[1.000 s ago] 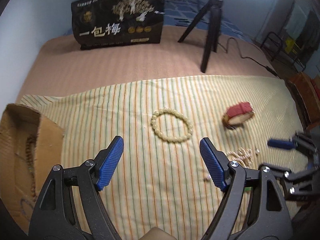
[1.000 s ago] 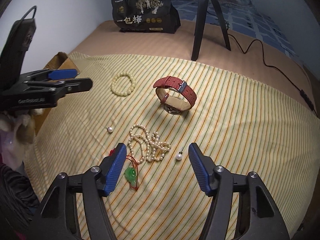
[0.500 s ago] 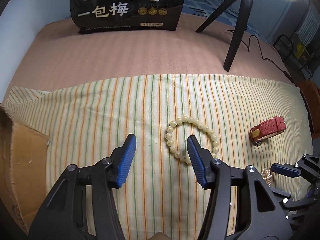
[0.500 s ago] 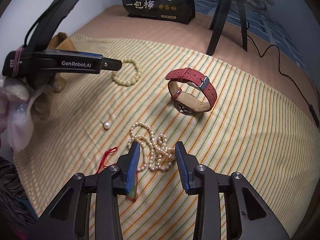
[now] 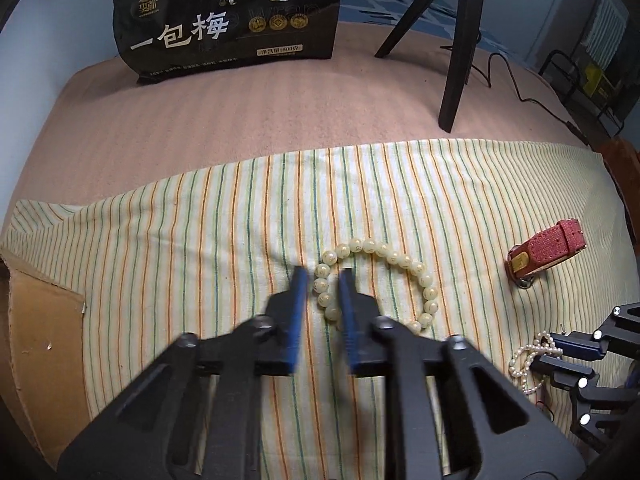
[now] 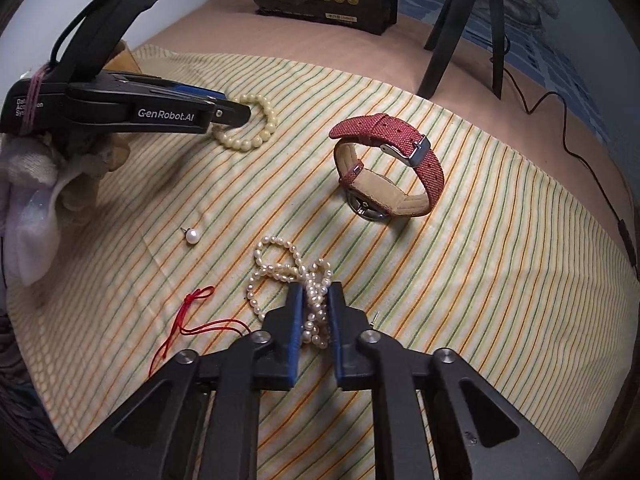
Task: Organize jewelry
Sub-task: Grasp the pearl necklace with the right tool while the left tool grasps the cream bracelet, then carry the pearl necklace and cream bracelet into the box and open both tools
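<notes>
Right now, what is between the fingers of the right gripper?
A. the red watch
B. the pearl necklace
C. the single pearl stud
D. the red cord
B: in the right wrist view the right gripper has its fingers closed on a bunch of the pearl necklace, while the watch, the cord and the stud lie apart on the cloth.

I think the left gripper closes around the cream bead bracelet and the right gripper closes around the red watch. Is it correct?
Not quite. The right gripper closes around the pearl necklace, as the right wrist view shows; the red watch stands apart, untouched. The left gripper does close around the cream bead bracelet.
</notes>
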A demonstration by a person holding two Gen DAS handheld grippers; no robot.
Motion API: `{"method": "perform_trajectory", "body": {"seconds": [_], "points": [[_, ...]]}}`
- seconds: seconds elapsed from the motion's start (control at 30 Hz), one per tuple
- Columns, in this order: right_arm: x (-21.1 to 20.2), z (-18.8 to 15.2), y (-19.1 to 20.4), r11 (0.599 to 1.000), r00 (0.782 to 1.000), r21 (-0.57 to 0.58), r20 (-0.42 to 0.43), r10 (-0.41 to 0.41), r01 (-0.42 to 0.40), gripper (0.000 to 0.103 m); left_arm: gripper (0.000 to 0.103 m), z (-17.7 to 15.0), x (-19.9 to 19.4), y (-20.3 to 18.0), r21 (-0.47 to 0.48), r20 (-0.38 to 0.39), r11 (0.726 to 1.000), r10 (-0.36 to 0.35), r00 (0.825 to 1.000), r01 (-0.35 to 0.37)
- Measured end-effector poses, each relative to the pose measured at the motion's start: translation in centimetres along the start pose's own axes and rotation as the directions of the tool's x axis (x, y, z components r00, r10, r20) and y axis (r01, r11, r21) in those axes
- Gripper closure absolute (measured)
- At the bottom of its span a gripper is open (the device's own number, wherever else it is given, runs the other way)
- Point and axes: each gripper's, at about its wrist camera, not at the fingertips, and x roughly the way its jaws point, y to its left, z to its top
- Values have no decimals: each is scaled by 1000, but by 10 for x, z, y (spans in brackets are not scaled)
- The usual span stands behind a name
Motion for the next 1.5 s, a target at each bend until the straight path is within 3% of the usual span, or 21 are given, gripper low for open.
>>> {"method": "perform_trajectory", "body": {"seconds": [0.53,1.03,1.5], "points": [[-31,3,-7,999,997,40,74,9,-12,97,98,-2,-33,7,-41,60,998,-51,997,54],[-84,9,-7,995,974,87,224,19,-40,97,98,-10,-122,-4,6,204,994,-108,973,109],[-134,9,8,992,940,115,340,18,-61,97,98,-39,-198,29,-39,297,991,-108,949,125]]}}
